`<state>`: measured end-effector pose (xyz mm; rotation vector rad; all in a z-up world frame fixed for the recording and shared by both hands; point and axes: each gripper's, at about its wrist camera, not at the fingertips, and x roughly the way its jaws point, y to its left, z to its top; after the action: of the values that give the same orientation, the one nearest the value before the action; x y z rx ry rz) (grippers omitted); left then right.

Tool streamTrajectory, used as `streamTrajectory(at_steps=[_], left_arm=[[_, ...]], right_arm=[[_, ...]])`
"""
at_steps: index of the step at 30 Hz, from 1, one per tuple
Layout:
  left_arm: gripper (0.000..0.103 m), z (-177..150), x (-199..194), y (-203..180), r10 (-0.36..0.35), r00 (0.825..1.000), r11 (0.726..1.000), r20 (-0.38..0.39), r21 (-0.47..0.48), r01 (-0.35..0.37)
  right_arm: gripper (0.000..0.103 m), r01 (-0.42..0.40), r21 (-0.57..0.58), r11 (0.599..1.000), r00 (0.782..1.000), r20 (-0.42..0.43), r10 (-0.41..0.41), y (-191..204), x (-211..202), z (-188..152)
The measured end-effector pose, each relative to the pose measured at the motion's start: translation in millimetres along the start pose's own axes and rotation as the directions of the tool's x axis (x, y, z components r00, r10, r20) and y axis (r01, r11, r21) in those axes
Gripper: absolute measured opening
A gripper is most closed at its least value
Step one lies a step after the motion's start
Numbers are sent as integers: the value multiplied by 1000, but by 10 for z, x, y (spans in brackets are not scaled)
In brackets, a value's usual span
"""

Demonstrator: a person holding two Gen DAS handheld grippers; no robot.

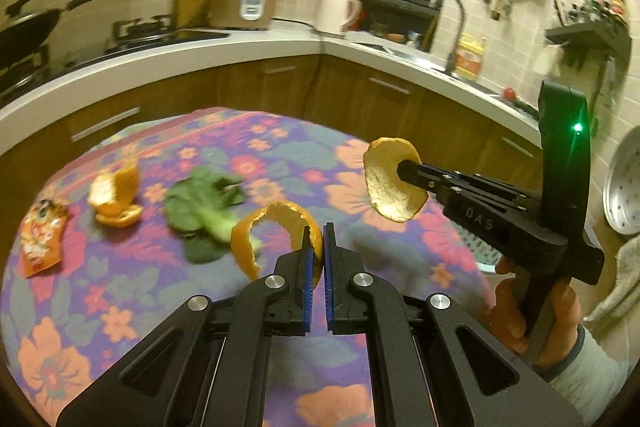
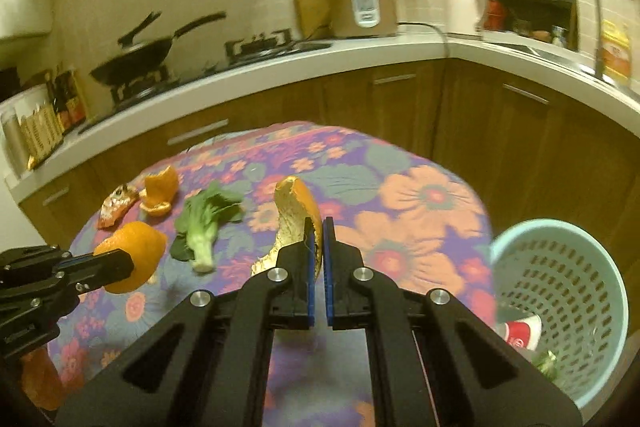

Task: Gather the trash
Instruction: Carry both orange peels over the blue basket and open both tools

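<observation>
My left gripper [image 1: 318, 231] is shut on a curled orange peel [image 1: 276, 231] and holds it above the flowered tablecloth [image 1: 120, 291]; it also shows in the right wrist view [image 2: 128, 263] with its peel [image 2: 136, 251]. My right gripper [image 2: 318, 227] is shut on another orange peel [image 2: 294, 219], seen in the left wrist view as a cupped peel [image 1: 390, 183] on the gripper [image 1: 404, 169]. On the table lie a third orange peel [image 1: 114, 197], a green leafy vegetable [image 1: 204, 207] and an orange snack wrapper [image 1: 42, 235].
A pale green perforated trash basket [image 2: 560, 303] stands to the right of the table, with a red cup [image 2: 520, 333] and greens inside. Wooden cabinets and a white countertop [image 2: 280, 67] with a wok, rice cooker and kettle run behind the table.
</observation>
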<state>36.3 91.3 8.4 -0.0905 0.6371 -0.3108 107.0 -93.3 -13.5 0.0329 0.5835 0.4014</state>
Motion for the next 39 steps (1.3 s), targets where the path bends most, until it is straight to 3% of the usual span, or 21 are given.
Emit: streamTrajectory(at_steps=[9,23,32,39], left_arm=[[2,149,381,-480,-81,996,993,-43,86,85],[2,360,1242,-1601,-229,963,946,-145,199,255],[2,353,1750,-2029,-278,933,926,-230,193,323],[2,285,2036,-2207,-277,920,922,-279,192,336]], right_arm=[[2,75,131,989,995,60,-84,-756,-443,-93],[2,217,246,945,976,-20,-219,-1818,-564,-416],[2,299,367,881,951,-193,-243,-2302,-253,-747],[2,325,384,864,931,-293,-220,-2472,-41,-863]])
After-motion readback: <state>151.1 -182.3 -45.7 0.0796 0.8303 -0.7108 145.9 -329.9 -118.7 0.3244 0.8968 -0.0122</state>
